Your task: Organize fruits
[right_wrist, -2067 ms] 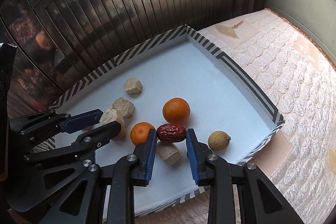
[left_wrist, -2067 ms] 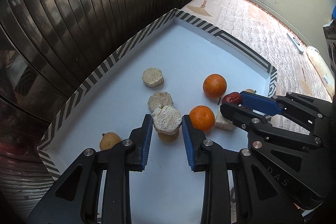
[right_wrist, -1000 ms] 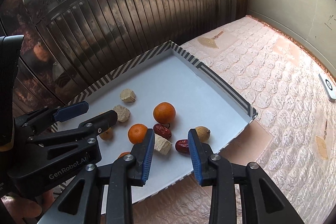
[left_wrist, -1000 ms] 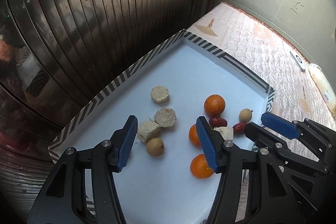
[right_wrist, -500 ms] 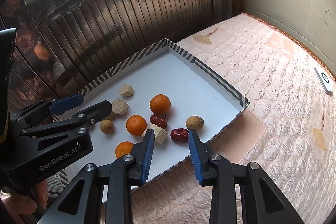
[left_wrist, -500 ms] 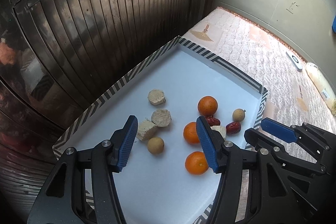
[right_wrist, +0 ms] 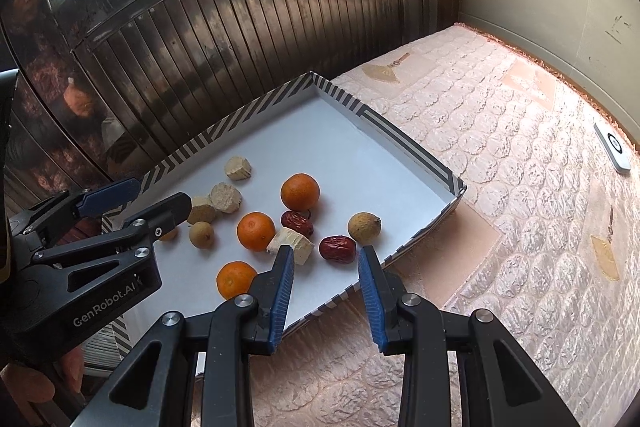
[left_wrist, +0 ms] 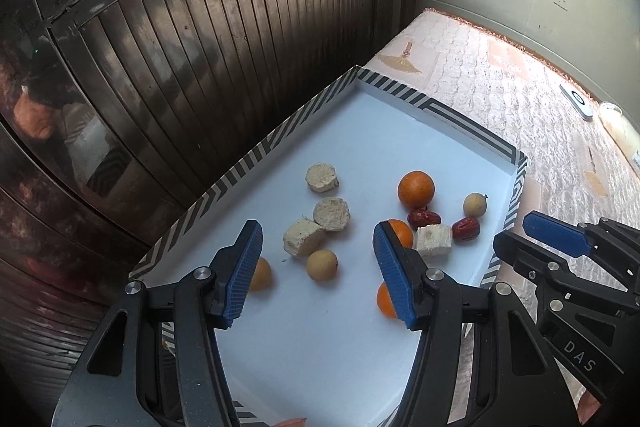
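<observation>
Right wrist view shows the tray (right_wrist: 416,151) on a quilted bed (right_wrist: 520,187), with the fruit loose on its near half: three oranges (right_wrist: 300,191), two red dates (right_wrist: 337,249), pale longans (right_wrist: 363,227) and cut chunks (right_wrist: 226,197). The right gripper (right_wrist: 326,291) hangs over the tray's near rim, jaws narrowly apart and empty; the left gripper (right_wrist: 136,201) sits at the left, also empty.

Judging from the mix, sorting is not finished. A good next pick is likely the date nearest the right jaws: come straight down, straddle it lengthwise and close gently, since it lies near a longan and a chunk that could be nudged.

Left wrist view has the left gripper (left_wrist: 316,267) with jaws moderately wide and empty above a longan (left_wrist: 322,265). It reveals another small round fruit (left_wrist: 260,273) behind the left pad, which the right view mostly hides. Only the right view shows the whole near orange (right_wrist: 236,279).
</observation>
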The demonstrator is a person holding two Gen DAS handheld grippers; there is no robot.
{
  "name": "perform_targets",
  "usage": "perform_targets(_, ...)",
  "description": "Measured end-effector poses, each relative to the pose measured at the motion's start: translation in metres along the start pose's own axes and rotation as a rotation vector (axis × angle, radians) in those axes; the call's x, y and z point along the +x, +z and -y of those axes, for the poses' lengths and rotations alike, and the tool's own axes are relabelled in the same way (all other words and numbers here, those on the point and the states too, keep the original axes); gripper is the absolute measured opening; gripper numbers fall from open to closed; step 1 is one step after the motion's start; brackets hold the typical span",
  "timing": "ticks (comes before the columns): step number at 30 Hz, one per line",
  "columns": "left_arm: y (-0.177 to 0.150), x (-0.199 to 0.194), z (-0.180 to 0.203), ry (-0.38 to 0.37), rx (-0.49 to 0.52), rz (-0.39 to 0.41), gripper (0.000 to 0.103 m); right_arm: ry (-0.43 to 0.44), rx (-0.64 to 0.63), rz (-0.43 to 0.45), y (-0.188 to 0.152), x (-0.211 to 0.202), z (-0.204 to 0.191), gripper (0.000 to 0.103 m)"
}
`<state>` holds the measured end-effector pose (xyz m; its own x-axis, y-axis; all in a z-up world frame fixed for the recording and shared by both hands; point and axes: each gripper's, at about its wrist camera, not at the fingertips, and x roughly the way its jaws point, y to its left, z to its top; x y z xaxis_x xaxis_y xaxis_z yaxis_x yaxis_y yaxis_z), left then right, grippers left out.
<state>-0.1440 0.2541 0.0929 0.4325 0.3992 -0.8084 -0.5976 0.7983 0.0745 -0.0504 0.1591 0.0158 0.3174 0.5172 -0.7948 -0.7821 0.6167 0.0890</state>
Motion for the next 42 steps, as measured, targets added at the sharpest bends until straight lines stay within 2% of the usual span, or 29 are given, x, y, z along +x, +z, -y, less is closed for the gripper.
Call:
perform_targets(4,-0.0021,-0.0012,-0.0027,-0.024,-0.011,0.002,0.058,0.001,-0.002,-0.002,-0.0016,-0.0006,-0.0003,0.032)
perform_targets(42,-0.0088,0.0027,-0.0080,-0.027,-0.033,-0.029,0.058,0.003,-0.011,-0.016,-0.0043,0.0029,-0.0049,0.032)
